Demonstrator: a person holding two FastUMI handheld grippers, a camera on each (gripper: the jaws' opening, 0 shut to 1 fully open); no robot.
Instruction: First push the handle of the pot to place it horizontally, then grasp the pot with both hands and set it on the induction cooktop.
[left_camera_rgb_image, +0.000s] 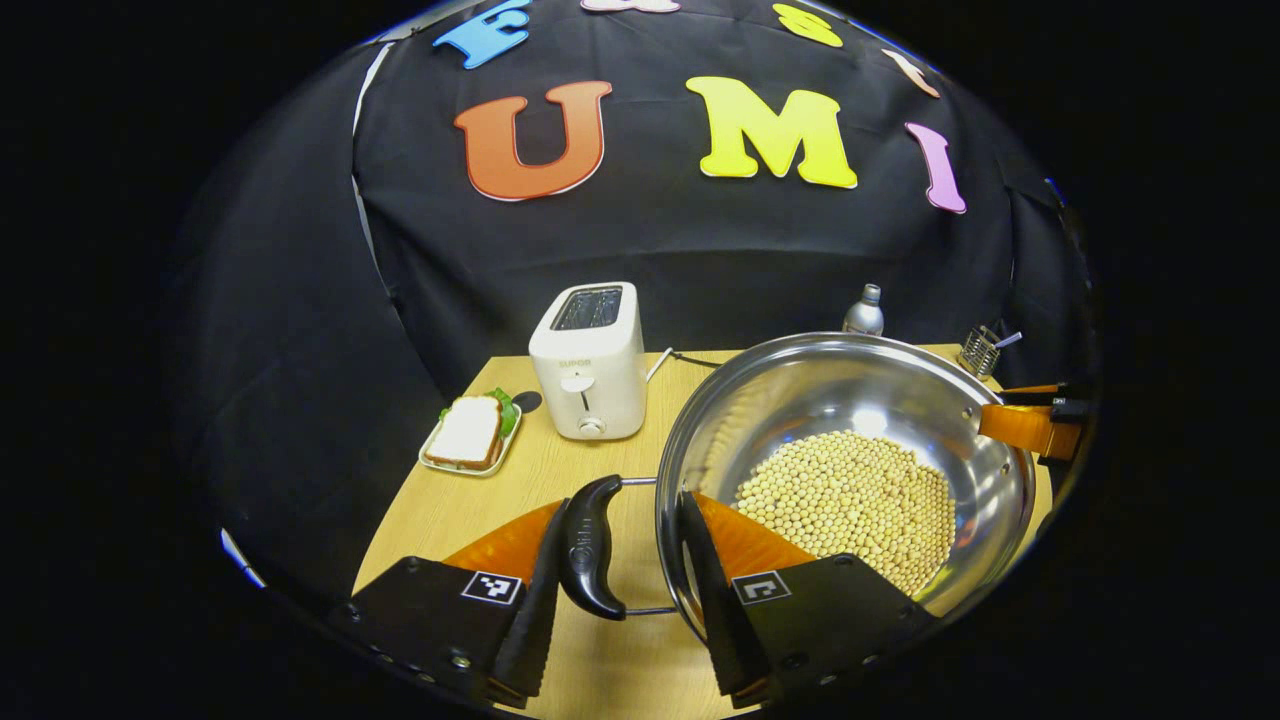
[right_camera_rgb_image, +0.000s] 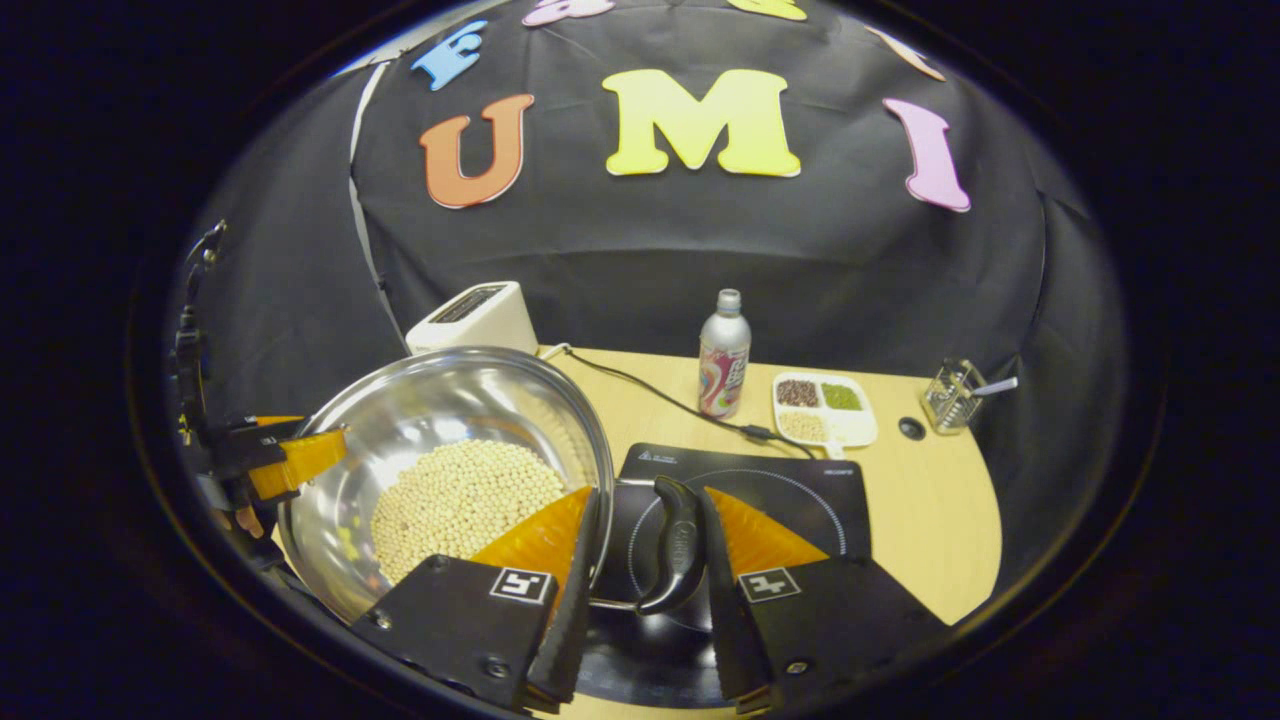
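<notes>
Pot (left_camera_rgb_image: 850, 440): shiny round steel bowl holding pale beans, beside the flat black induction cooktop (right_camera_rgb_image: 745, 480) on the wooden surface (right_camera_rgb_image: 930, 500).
Left gripper (left_camera_rgb_image: 620, 560): spread loosely around the curved black handle (left_camera_rgb_image: 590, 545).
Right gripper (right_camera_rgb_image: 648, 560): likewise at the opposite handle (right_camera_rgb_image: 675, 545).
Toaster (left_camera_rgb_image: 590, 360): smooth white, lettering unreadable.

tongs (right_camera_rgb_image: 640, 560) straddle pot (right_camera_rgb_image: 440, 450) handle (right_camera_rgb_image: 675, 545) | pot raised — cooktop (right_camera_rgb_image: 790, 480) beneath

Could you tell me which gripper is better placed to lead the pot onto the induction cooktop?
Right, probably: the right gripper brackets its pot handle directly above the induction cooktop; the left gripper brackets the far handle over the table.
</notes>
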